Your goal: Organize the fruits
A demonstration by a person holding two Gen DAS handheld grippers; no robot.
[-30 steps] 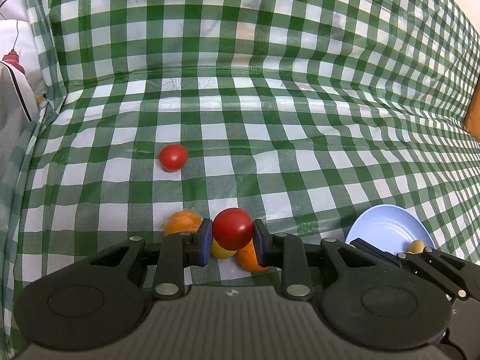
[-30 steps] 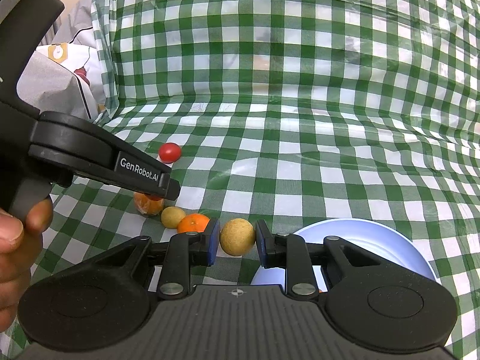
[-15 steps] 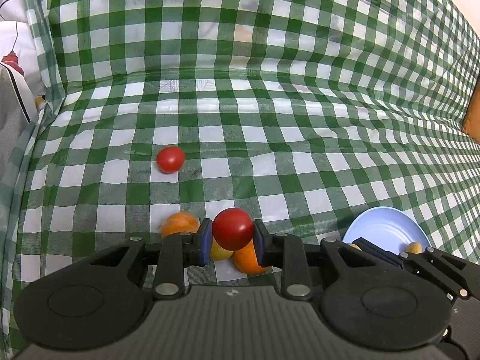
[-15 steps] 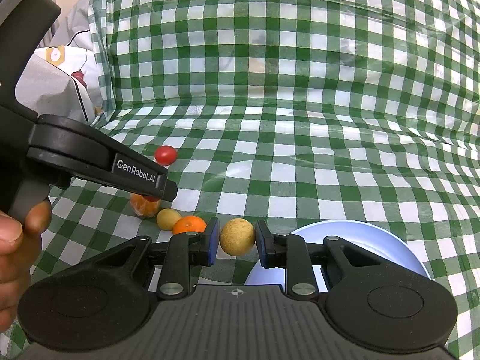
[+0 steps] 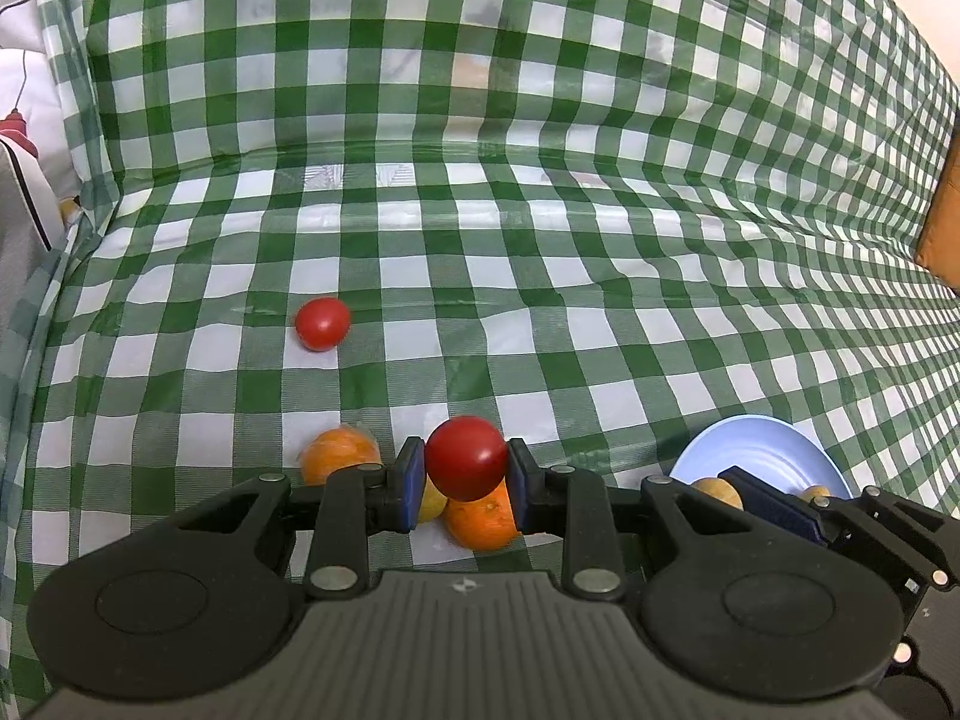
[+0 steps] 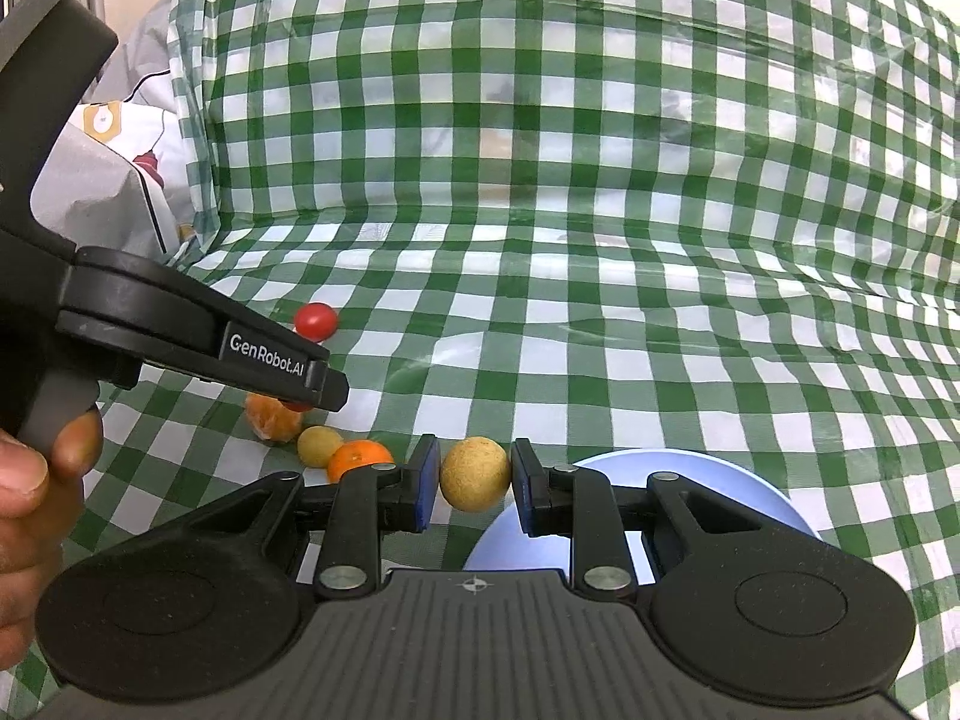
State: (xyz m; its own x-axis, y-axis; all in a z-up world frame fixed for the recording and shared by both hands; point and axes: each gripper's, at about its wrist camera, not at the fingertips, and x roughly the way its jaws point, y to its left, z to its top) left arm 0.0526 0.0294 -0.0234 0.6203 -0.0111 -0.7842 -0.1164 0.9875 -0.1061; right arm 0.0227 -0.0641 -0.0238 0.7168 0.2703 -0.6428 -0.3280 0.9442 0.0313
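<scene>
My left gripper [image 5: 463, 475] is shut on a red tomato [image 5: 467, 457], held above an orange [image 5: 483, 521] and a small yellow fruit [image 5: 433, 504] on the checked cloth. Another orange [image 5: 339, 461] lies to their left, and a second red tomato [image 5: 322, 323] lies farther back. My right gripper [image 6: 473, 480] is shut on a tan round fruit [image 6: 475, 474], just left of the blue plate [image 6: 744, 501]. In the right wrist view the left gripper's body [image 6: 198, 342] crosses the left side, over an orange [image 6: 273, 420], a yellow fruit [image 6: 319, 446] and an orange [image 6: 359, 459].
The green-and-white checked cloth [image 5: 540, 276] covers the surface and rises at the back. White and grey bedding [image 6: 120, 180] lies at the left edge. A person's hand [image 6: 36, 480] holds the left gripper. An orange-brown object [image 5: 942, 228] shows at the far right.
The right gripper with the tan fruit has drifted slightly, so the plate sits a little lower and further right in its view. The left gripper has held still with the tomato.
</scene>
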